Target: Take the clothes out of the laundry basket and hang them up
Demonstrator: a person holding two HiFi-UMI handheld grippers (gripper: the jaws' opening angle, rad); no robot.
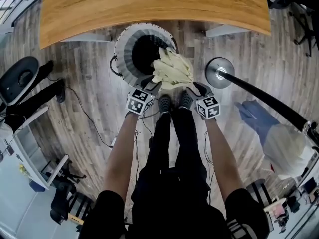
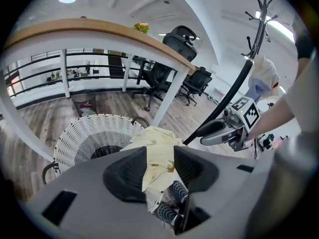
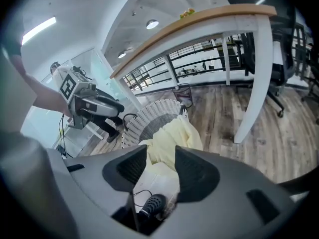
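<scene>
A pale yellow garment [image 1: 172, 67] hangs bunched over the near rim of the round white laundry basket [image 1: 124, 49], just ahead of the person's shoes. My left gripper [image 1: 151, 85] is shut on its left side and my right gripper [image 1: 198, 88] on its right side. In the left gripper view the yellow cloth [image 2: 157, 148] runs between the dark jaws of that gripper [image 2: 159, 171], with the basket [image 2: 84, 133] behind. The right gripper view shows the same cloth [image 3: 167, 143] pinched in its gripper [image 3: 160, 171], above the basket [image 3: 149, 116].
A wooden desk [image 1: 149, 4] spans the top, beyond the basket. A coat stand's round base [image 1: 219, 72] stands to the right, and a white garment [image 1: 284, 143] hangs on its pole. Blue cloth [image 1: 256, 116] lies on the floor. An office chair [image 1: 20, 78] is at the left, with cables on the floor.
</scene>
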